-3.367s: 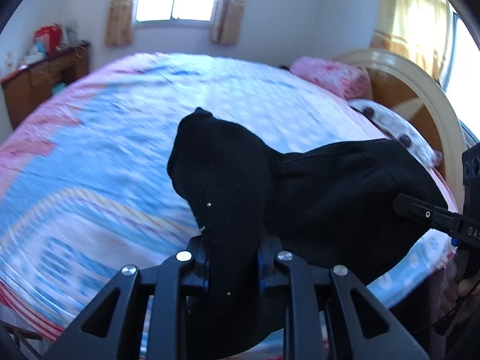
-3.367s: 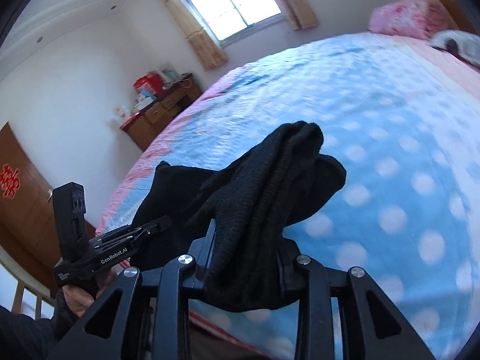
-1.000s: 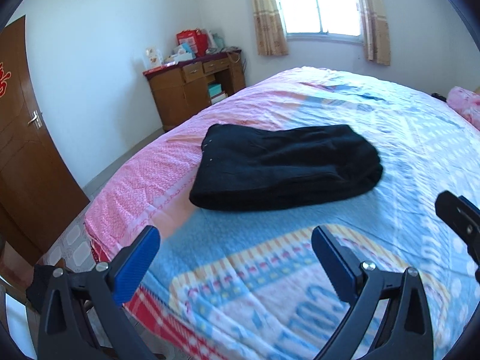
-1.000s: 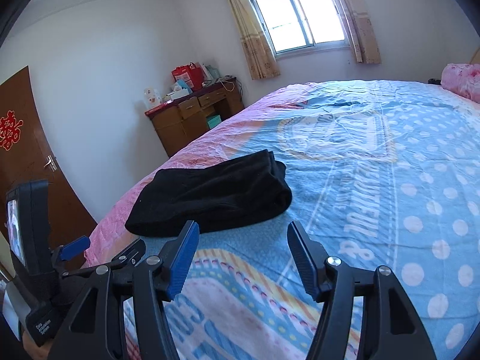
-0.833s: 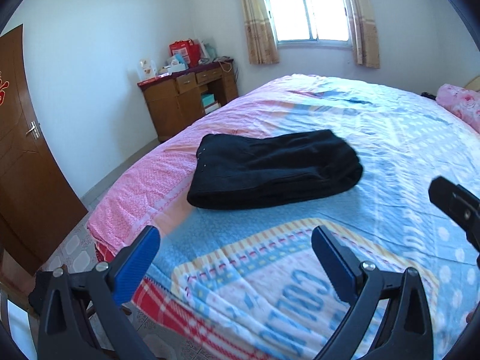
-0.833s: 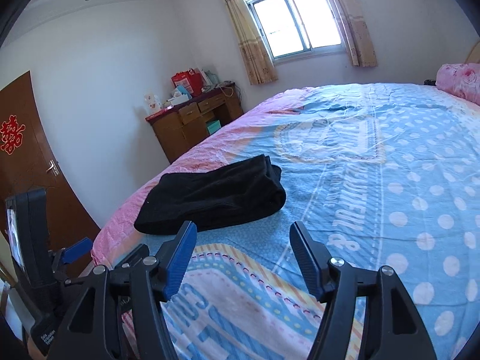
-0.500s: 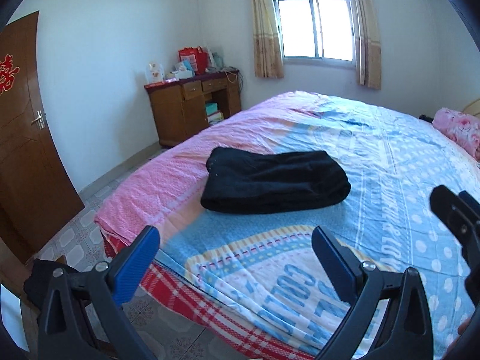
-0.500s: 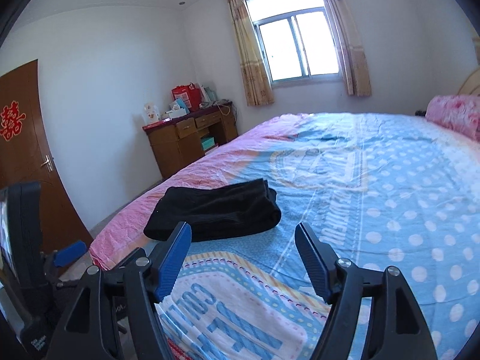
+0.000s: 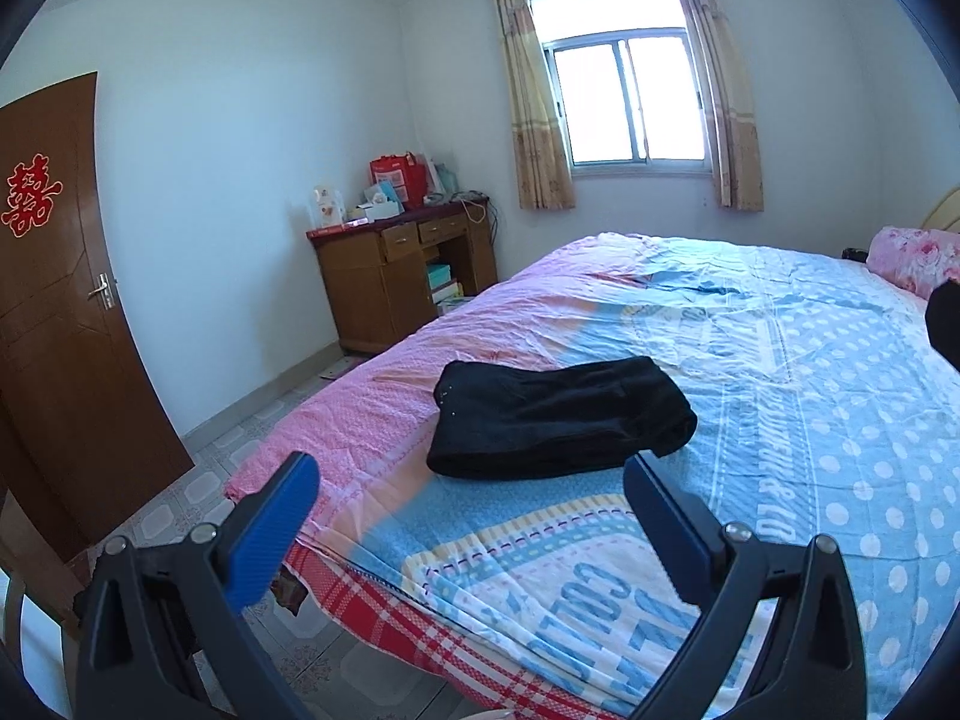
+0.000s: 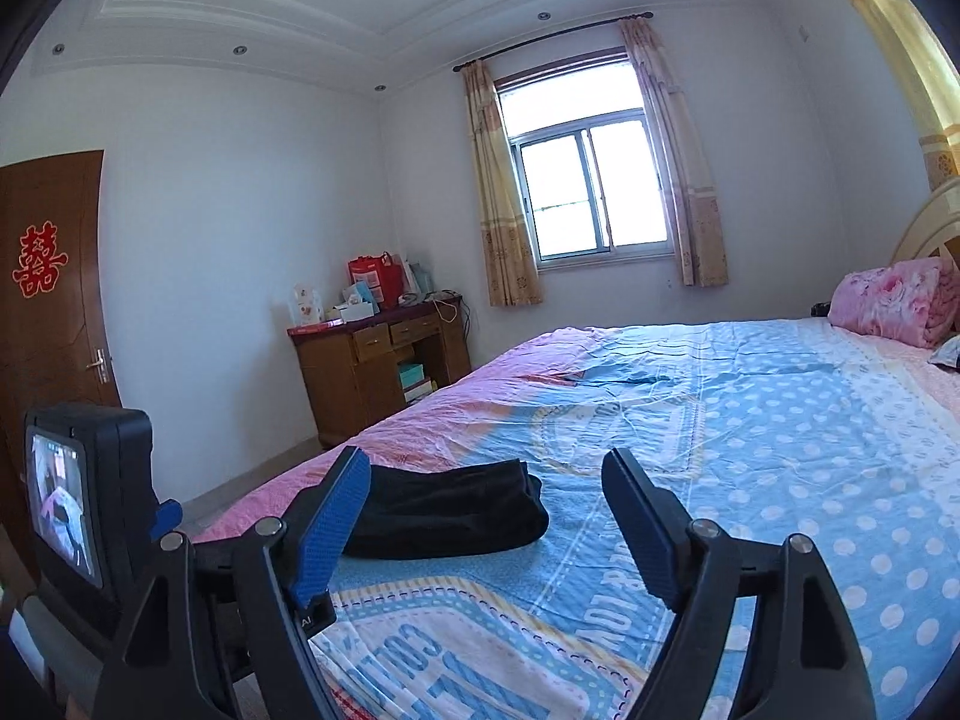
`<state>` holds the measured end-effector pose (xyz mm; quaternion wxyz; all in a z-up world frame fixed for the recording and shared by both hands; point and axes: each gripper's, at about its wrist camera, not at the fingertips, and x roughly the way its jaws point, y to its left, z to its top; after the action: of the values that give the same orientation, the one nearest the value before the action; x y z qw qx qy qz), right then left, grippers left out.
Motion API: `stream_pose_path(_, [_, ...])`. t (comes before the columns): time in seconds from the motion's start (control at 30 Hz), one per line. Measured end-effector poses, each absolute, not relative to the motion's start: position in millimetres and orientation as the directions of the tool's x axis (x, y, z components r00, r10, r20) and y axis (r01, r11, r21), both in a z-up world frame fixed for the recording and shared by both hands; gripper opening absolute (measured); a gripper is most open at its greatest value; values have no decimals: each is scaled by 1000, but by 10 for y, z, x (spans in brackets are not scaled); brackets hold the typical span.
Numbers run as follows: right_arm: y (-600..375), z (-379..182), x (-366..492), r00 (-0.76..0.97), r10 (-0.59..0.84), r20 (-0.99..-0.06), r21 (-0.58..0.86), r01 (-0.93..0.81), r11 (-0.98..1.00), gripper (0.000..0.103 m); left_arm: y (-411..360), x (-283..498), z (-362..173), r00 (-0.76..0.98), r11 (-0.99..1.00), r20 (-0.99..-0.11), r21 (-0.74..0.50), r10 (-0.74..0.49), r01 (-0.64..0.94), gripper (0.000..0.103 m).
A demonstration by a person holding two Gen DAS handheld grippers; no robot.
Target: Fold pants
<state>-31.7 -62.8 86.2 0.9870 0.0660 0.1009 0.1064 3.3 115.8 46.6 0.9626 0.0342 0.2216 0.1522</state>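
Observation:
The black pants [image 9: 558, 417] lie folded in a flat bundle on the bed [image 9: 780, 420], near its pink left edge. They also show in the right wrist view [image 10: 450, 510], partly behind a finger. My left gripper [image 9: 468, 480] is open and empty, held back from the bed's foot, well short of the pants. My right gripper [image 10: 486, 474] is open and empty, also back from the pants. The left gripper's camera body [image 10: 90, 492] shows at the left of the right wrist view.
A wooden desk [image 9: 402, 276] with boxes and a red bag stands by the far wall left of the bed. A brown door [image 9: 54, 312] is at the left. A pink pillow [image 10: 894, 300] lies at the headboard. Tiled floor runs along the bed's left side.
Both grippers, shut on the pants 3.4 s ago, have let go and opened. Over the last second both have pulled back and tilted up, so the folded pants look smaller and farther.

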Motion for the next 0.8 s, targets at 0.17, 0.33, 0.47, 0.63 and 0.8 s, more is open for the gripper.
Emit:
stream_pose_path(0.17, [-674,793,-234,948,230,-221,187,-190,964,81,1143,70,418,846,950,-433,136,311,-280,103])
stream_pose_path(0.33, [-652,711,-188,941,231,-246,190,-187,964,81,1116,57,412,845,944,-421,159,330,-289,103])
stream_pose_path(0.47, [-671,671,-163,938,230,-260,200,-181,963,81,1159,69,417,842,950,-441,131,311,-282,103])
stream_pose_path(0.63, [-689,654,-162,937,229,-263,206,-177,962,81,1202,86,403,833,947,-452,122,319,-297,103])
stream_pose_path(0.8, [-662,648,-162,935,235,-266,199,-185,962,81,1202,98,394,830,947,-457,126,319,-295,103])
